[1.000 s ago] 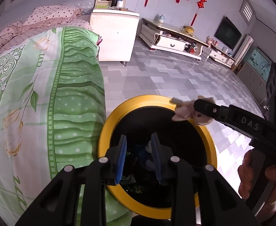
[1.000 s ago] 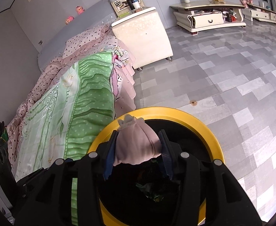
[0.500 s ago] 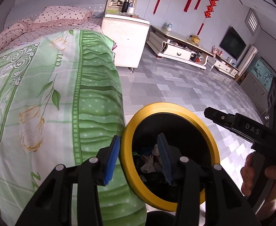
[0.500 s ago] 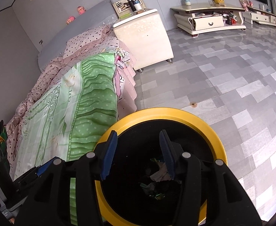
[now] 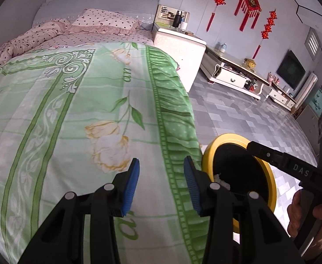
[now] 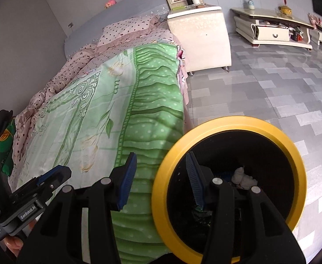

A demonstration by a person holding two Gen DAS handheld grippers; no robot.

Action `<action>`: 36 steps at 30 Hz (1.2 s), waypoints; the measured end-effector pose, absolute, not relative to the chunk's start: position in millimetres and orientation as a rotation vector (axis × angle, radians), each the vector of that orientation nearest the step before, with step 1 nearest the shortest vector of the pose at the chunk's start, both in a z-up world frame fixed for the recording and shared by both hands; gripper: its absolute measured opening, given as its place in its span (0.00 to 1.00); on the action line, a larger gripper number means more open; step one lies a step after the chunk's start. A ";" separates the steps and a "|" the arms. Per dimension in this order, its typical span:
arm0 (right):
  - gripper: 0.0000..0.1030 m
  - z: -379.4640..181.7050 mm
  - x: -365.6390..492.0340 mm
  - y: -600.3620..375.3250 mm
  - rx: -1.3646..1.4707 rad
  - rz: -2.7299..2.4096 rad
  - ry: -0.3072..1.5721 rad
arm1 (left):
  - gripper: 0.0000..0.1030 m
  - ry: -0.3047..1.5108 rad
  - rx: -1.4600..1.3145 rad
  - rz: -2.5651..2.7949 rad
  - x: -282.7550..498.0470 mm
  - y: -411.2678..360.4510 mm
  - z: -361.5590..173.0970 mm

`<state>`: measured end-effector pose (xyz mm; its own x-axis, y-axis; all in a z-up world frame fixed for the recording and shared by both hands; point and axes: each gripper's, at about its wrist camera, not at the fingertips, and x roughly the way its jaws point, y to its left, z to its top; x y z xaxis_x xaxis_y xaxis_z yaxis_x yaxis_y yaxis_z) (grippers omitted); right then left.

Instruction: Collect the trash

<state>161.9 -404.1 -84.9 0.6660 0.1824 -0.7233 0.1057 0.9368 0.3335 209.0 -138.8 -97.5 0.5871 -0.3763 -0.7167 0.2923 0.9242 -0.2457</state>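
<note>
A black bin with a yellow rim (image 6: 238, 121) stands on the floor against the bed's side. Inside it lies crumpled white tissue (image 6: 242, 175) on darker trash. My right gripper (image 6: 161, 160) is open and empty, one finger over the bin's mouth and the other over the hanging green bedspread (image 6: 147, 101). My left gripper (image 5: 161, 167) is open and empty above the bedspread (image 5: 84, 114), with the bin rim (image 5: 207, 154) just to its right. One black finger (image 5: 277, 158) of the right gripper reaches across the bin there.
The bed carries pink dotted pillows (image 5: 103, 21) at its head. A white nightstand (image 6: 202, 39) stands beside it, and a low cream cabinet (image 6: 271, 30) lines the far wall. Grey tiled floor (image 6: 271, 83) spreads to the right of the bin.
The right gripper let go of a pinkish wad, which dropped into the bin. Both grippers then swung left from over the bin toward the bed. The left jaws widened.
</note>
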 end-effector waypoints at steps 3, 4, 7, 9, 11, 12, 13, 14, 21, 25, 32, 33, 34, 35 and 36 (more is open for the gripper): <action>0.43 -84.3 167.8 -377.0 0.345 0.080 0.852 | 0.38 0.856 -0.123 -0.348 209.9 -111.5 -98.7; 0.43 -84.5 170.0 -368.4 0.339 0.091 0.855 | 0.38 0.854 -0.130 -0.334 209.8 -102.0 -98.8; 0.43 -84.8 174.4 -344.0 0.327 0.122 0.861 | 0.38 0.848 -0.150 -0.296 208.5 -75.7 -99.3; 0.43 -86.1 177.3 -329.0 0.317 0.141 0.865 | 0.38 0.842 -0.160 -0.272 207.3 -58.7 -100.0; 0.43 -88.2 180.2 -312.7 0.306 0.163 0.878 | 0.38 0.838 -0.168 -0.245 205.8 -45.2 -101.7; 0.43 -89.5 181.6 -303.2 0.293 0.172 0.884 | 0.38 0.839 -0.174 -0.232 205.0 -36.4 -103.4; 0.43 -90.8 180.9 -295.6 0.280 0.179 0.887 | 0.38 0.839 -0.174 -0.223 203.9 -30.1 -104.8; 0.43 -92.3 181.5 -286.4 0.267 0.186 0.891 | 0.38 0.838 -0.173 -0.210 202.6 -23.1 -106.5; 0.59 -100.0 181.8 -246.9 0.215 0.200 0.895 | 0.38 0.835 -0.196 -0.142 192.0 19.5 -118.6; 0.68 -98.7 180.8 -235.5 0.208 0.183 0.872 | 0.51 0.814 -0.194 -0.095 186.7 37.7 -119.2; 0.89 -98.2 179.7 -227.6 0.201 0.135 0.819 | 0.77 0.729 -0.164 -0.060 175.4 57.1 -109.3; 0.90 -97.7 177.9 -226.8 0.195 0.125 0.798 | 0.79 0.717 -0.166 -0.060 173.8 58.9 -108.1; 0.92 -97.3 175.9 -227.0 0.194 0.115 0.780 | 0.83 0.701 -0.167 -0.053 171.3 60.2 -106.7; 0.92 -96.8 173.6 -227.3 0.195 0.107 0.760 | 0.84 0.687 -0.163 -0.048 168.7 60.3 -105.0; 0.92 -96.5 171.6 -227.6 0.195 0.095 0.744 | 0.85 0.671 -0.153 -0.042 166.1 60.2 -103.3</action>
